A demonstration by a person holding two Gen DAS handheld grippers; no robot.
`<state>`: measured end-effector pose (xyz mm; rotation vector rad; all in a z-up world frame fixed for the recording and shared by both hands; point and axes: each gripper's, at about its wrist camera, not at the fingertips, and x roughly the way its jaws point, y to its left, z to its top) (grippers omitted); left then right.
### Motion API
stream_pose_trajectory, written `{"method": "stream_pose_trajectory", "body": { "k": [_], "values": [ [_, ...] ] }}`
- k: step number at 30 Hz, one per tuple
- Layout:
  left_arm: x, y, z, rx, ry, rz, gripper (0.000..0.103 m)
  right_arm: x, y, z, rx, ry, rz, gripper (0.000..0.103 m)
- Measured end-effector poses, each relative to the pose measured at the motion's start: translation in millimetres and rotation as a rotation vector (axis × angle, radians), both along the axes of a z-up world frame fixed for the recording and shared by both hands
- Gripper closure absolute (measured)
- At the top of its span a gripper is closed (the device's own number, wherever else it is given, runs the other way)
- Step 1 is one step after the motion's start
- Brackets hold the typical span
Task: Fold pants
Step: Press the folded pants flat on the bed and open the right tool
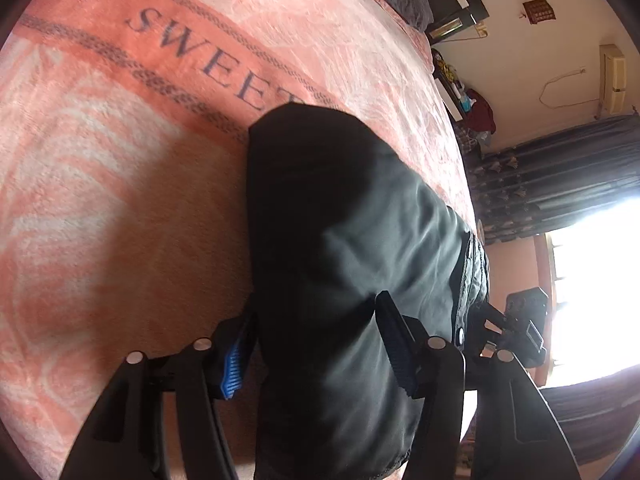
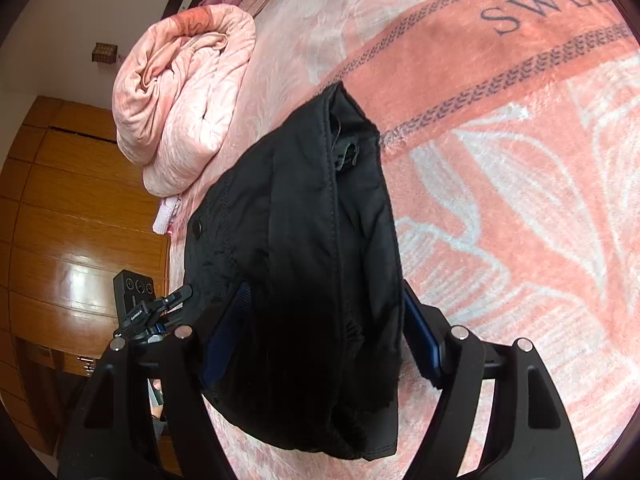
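Black pants (image 1: 340, 240) lie folded in a thick bundle on a pink blanket (image 1: 120, 160); they also show in the right wrist view (image 2: 304, 248). My left gripper (image 1: 316, 352) stands open, its blue-padded fingers (image 1: 234, 364) on either side of the near end of the bundle. My right gripper (image 2: 324, 340) stands open in the same way, with fingers (image 2: 420, 336) wide on both sides of the cloth. A snap button (image 2: 196, 226) shows on the waistband side. Whether the pads touch the cloth is hard to tell.
The blanket (image 2: 500, 200) carries the word SWEET and covers a bed. A rolled pink quilt (image 2: 180, 92) lies at the bed's edge. A wooden wardrobe (image 2: 72, 220) stands beside it. Dark curtains (image 1: 560, 184) and a bright window (image 1: 592, 288) are to the right.
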<state>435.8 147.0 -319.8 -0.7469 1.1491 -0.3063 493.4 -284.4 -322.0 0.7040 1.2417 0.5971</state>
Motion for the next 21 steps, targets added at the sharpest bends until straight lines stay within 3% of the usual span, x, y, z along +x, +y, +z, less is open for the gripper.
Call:
{"method": "stream_pose_trajectory", "body": {
  "k": [2, 6, 7, 10, 12, 14, 16, 18, 19, 21],
  "values": [
    [-12.6, 7.6, 16.7, 0.033, -0.05, 0.042, 0.039, -14.0, -20.9, 21.3, -0.008, -0.063, -0.062, 0.034],
    [-39.2, -4.2, 45.9, 0.193, -0.124, 0.039, 0.034, -39.0, -15.2, 65.9, 0.085, -0.185, -0.035, 0.043],
    [-44.0, -10.1, 46.8, 0.23, -0.127, 0.041, 0.029, -44.9, -9.4, 70.0, 0.093, -0.196, -0.018, 0.043],
    [-37.1, -29.9, 39.4, 0.343, -0.081, 0.003, 0.029, -47.3, 13.6, 56.9, 0.09, -0.144, 0.024, 0.044],
    [-36.0, -34.3, 26.9, 0.343, -0.046, -0.006, 0.028, -43.3, 22.9, 34.5, 0.033, -0.085, 0.015, 0.047],
    [-43.8, -23.3, 15.9, 0.304, -0.033, 0.008, 0.024, -37.3, 24.1, 15.2, 0.009, -0.052, -0.002, 0.06],
    [-43.5, -16.2, 6.1, 0.254, -0.008, 0.029, 0.022, -36.7, 19.8, 8.7, 0.017, -0.024, -0.015, 0.065],
    [-46.4, -15.6, 4.2, 0.225, -0.002, 0.04, 0.023, -38.2, 20.8, 23.6, 0.017, -0.058, -0.008, 0.056],
    [-46.3, -17.6, 4.9, 0.222, -0.011, 0.034, 0.024, -39.2, 20.9, 36.3, 0.007, -0.109, -0.012, 0.045],
    [-47.9, -18.0, 5.6, 0.231, -0.034, 0.023, 0.022, -31.1, 19.8, 52.0, 0.008, -0.153, -0.035, 0.043]
  ]
}}
